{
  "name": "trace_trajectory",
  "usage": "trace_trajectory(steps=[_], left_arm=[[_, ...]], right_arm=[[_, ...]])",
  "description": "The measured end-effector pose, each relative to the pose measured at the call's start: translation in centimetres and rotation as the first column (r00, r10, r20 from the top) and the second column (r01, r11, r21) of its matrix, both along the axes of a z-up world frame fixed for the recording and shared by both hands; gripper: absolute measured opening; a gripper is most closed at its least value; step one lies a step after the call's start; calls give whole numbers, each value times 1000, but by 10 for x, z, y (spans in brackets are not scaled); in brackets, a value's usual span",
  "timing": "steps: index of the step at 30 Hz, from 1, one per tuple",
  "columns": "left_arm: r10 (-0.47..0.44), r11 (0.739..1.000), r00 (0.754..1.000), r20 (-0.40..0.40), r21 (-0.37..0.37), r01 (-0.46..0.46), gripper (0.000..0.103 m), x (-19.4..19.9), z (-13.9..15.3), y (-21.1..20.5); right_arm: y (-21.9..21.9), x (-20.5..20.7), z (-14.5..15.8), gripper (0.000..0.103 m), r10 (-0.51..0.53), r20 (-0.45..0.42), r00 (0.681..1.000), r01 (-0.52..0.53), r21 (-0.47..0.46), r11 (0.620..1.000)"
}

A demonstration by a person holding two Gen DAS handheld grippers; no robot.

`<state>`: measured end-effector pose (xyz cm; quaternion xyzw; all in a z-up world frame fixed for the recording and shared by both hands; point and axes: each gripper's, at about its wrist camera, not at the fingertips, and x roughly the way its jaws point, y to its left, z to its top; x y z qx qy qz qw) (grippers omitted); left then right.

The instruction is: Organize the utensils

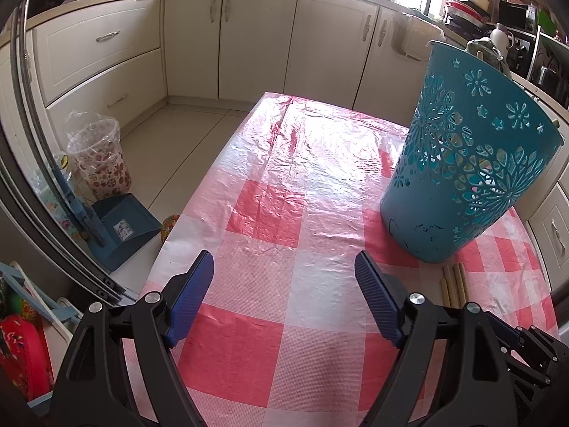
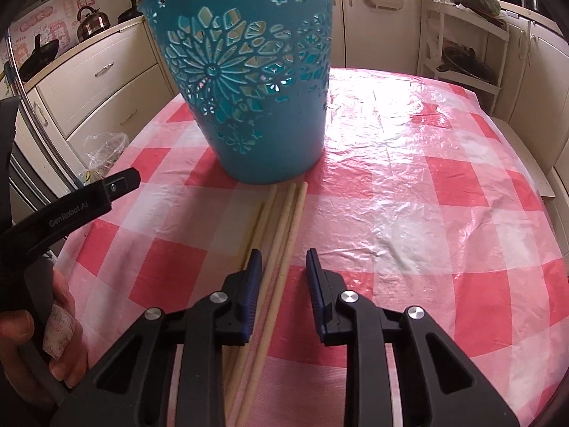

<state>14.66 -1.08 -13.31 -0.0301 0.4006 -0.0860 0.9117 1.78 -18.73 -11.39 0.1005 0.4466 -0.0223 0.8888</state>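
Chopsticks [image 2: 281,235]: we saw a bundle of pale wooden chopsticks that lay flat on the table, side by side, with their far ends touching or almost touching the foot of the basket; in the left wrist view only their ends [image 1: 453,283] showed just beside the basket.
Basket [image 2: 249,82]: a teal plastic basket with cut-out flower patterns stood upright on the table; we read no label on it.
Right gripper [image 2: 282,267]: its blue pads were spread only narrowly, and some chopsticks ran between them; we saw a gap at the right pad, so we judged it was not pinching them; whether the left pad touched the bundle we could not tell.
Left gripper [image 1: 284,270]: its pads were spread wide above the bare cloth and held nothing.
Writing: on the black body of the left gripper, in the right wrist view, we read "GenRobot.AI" [image 2: 67,215].
Hand [image 2: 39,334]: a hand held that gripper's handle.
Table [image 2: 444,213]: it wore a red and white checked plastic cloth.
Wall [image 2: 46,32]: pink stickers carried characters too small for us to read.
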Motion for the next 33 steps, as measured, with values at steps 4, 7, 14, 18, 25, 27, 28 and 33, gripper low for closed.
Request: trace_trajectory(steps=[4,7,14,18,25,27,28,33], left_arm=[[-1,1000,1000,0,-2,1,78,0,0,0],[-3,1000,1000,-1,-3,3,78,0,0,0],[-6,1000,1000,-3,-3,6,78,0,-1,-1],[-22,1000,1000,10,11,22,78,-3,1,-5],[-250,967,967,-53,36,252,78,-27,4,-56],[-285,957,955,-82,34,288,78,-33,2,-70],[-291,955,953,-88,39,295,78,-36,2,-75],[-288,950,948,-135,81,301,78,-40,-6,-92]], right_arm=[[-15,-8,3,26,-25,37,999,23,76,997],[-22,-7,3,26,-58,32,998,55,80,995],[-14,8,0,25,-20,-12,1000,19,-13,1000],[-16,6,0,8,6,-28,1000,-8,-67,998],[-45,-16,-2,6,4,-6,1000,-5,-21,1000],[-52,-18,-3,6,-10,8,1000,10,29,1000],[-54,-18,-3,6,-13,9,1000,13,43,999],[-62,-17,-4,6,-19,15,1000,17,105,994]])
